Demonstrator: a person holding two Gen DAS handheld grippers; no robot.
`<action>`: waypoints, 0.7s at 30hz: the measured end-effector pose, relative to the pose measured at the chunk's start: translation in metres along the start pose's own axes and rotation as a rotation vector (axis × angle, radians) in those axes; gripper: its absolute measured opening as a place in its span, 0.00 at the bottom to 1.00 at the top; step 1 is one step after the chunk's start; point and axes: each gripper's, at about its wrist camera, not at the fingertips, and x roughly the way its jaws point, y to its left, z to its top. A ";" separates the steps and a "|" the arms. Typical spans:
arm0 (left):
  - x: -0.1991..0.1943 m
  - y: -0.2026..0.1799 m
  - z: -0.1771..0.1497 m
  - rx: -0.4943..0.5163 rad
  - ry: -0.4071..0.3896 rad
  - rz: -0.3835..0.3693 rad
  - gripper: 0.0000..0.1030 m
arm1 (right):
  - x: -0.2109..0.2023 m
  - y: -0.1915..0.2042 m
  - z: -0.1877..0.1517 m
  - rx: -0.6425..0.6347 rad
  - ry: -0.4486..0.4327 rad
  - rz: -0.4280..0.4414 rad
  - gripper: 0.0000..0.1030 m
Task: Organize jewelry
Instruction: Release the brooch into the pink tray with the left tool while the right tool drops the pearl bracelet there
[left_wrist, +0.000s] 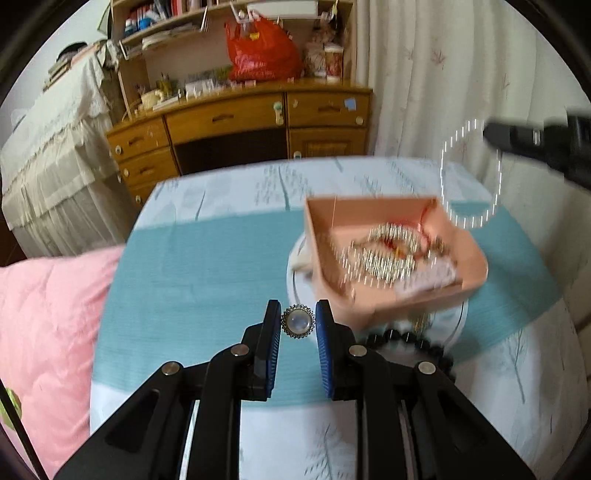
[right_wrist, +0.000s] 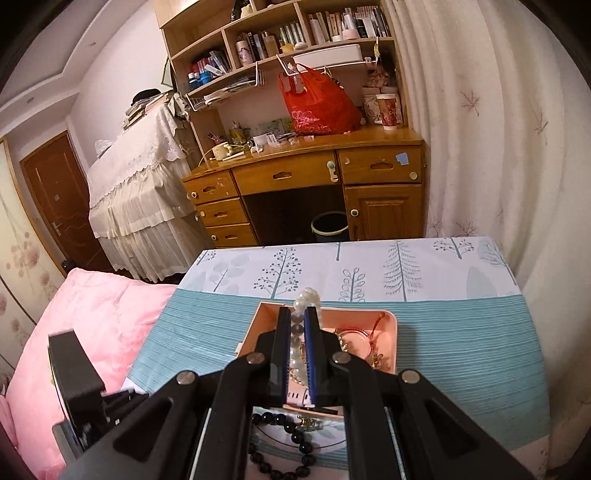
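In the left wrist view my left gripper (left_wrist: 297, 321) is shut on a round silver ring with a pale stone (left_wrist: 297, 322), held above the teal tablecloth, left of a pink box (left_wrist: 406, 295) holding several sparkling pieces of jewelry (left_wrist: 384, 254). In the right wrist view my right gripper (right_wrist: 297, 325) is shut on a pearl bracelet (right_wrist: 306, 299), held over the pink box (right_wrist: 391, 321). The right gripper also shows at the far right of the left wrist view (left_wrist: 491, 134), with the bracelet hanging blurred below it (left_wrist: 471, 173). A black bead bracelet (right_wrist: 295, 435) lies in front of the box.
The box rests on a white round plate (left_wrist: 299, 280). A pink quilt (right_wrist: 92, 325) lies left of the table. A wooden desk (right_wrist: 303, 173) with a red bag (right_wrist: 317, 103) stands behind, with a curtain to its right.
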 end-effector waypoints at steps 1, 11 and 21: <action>0.000 -0.001 0.006 -0.004 -0.013 -0.001 0.16 | 0.001 -0.002 0.000 0.004 0.005 0.004 0.07; 0.015 -0.016 0.049 -0.063 -0.014 -0.071 0.72 | 0.028 -0.032 -0.010 0.061 0.116 0.051 0.08; 0.022 -0.006 0.039 -0.088 0.044 -0.027 0.78 | 0.041 -0.055 -0.038 0.179 0.189 0.002 0.40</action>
